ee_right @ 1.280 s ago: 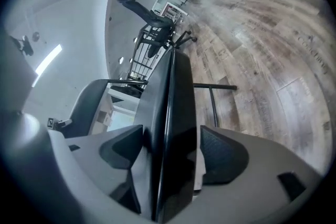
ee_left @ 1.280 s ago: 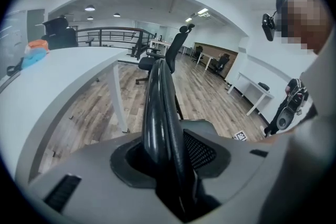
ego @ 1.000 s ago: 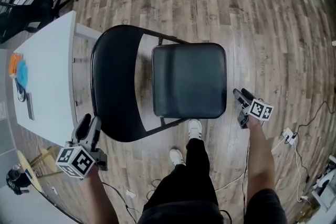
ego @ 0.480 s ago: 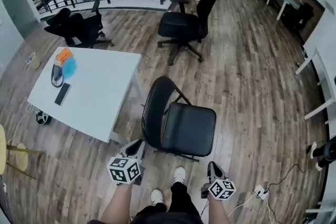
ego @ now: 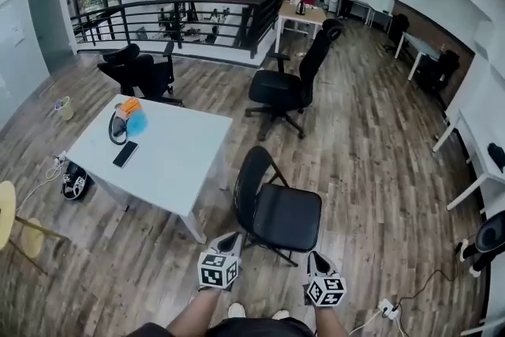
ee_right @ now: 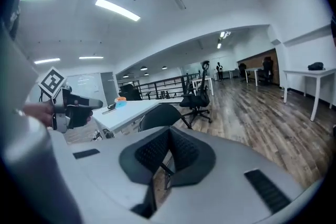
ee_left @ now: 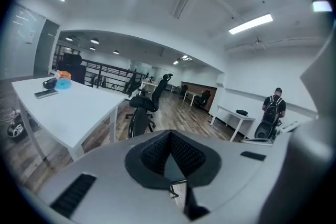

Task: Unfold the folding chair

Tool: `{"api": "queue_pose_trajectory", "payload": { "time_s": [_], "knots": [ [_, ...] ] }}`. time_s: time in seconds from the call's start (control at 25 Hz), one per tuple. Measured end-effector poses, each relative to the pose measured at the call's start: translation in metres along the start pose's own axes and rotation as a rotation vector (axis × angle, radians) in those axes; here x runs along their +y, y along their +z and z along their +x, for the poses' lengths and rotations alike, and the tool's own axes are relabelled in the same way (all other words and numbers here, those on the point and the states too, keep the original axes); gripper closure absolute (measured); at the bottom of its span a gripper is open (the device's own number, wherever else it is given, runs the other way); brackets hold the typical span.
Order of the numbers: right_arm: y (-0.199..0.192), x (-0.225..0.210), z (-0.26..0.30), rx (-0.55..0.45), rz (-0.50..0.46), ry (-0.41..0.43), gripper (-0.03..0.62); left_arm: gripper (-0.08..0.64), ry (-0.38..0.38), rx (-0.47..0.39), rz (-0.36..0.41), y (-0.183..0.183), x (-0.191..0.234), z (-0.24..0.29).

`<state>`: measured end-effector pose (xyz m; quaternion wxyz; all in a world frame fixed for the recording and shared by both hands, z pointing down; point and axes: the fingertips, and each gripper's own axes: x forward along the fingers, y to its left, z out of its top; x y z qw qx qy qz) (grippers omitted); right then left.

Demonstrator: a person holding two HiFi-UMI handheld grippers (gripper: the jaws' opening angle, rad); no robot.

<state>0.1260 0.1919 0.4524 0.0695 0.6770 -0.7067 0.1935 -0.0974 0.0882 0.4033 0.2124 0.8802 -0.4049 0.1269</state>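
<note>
The black folding chair [ego: 278,211] stands unfolded on the wood floor [ego: 379,162], just beside the white table [ego: 177,166]. The left claw [ego: 230,239] and right claw [ego: 316,257] hover near its front, both closed and empty.

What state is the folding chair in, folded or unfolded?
Unfolded: the folding chair stands on its legs beside the white table, seat level, backrest upright.

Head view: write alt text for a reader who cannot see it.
A black folding chair stands unfolded on a wooden floor beside a white table. The left gripper and right gripper are held just short of it, touching nothing.
</note>
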Motion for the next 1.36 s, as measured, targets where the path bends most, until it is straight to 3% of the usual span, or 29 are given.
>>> {"api": "queue_pose_trajectory", "payload": {
  "time_s": [0.24, 0.44, 0.88, 1.36],
  "knots": [
    [0.057, 0.003, -0.023, -0.077, -0.113, 0.011, 0.578, 0.555, 0.009, -0.046, 0.025, 0.015, -0.042, -0.016],
    [0.079, -0.004, -0.057, -0.168, -0.244, -0.029, 0.578, 0.555, 0.01, -0.066, 0.066, 0.024, -0.08, -0.018],
    [0.081, -0.025, -0.096, -0.213, -0.209, -0.047, 0.58, 0.555, 0.029, -0.04, 0.084, 0.016, -0.105, -0.025],
    [0.077, -0.029, -0.1, -0.219, -0.226, -0.06, 0.578, 0.555, 0.028, -0.035, 0.107, 0.015, -0.114, -0.027]
  ]
}}
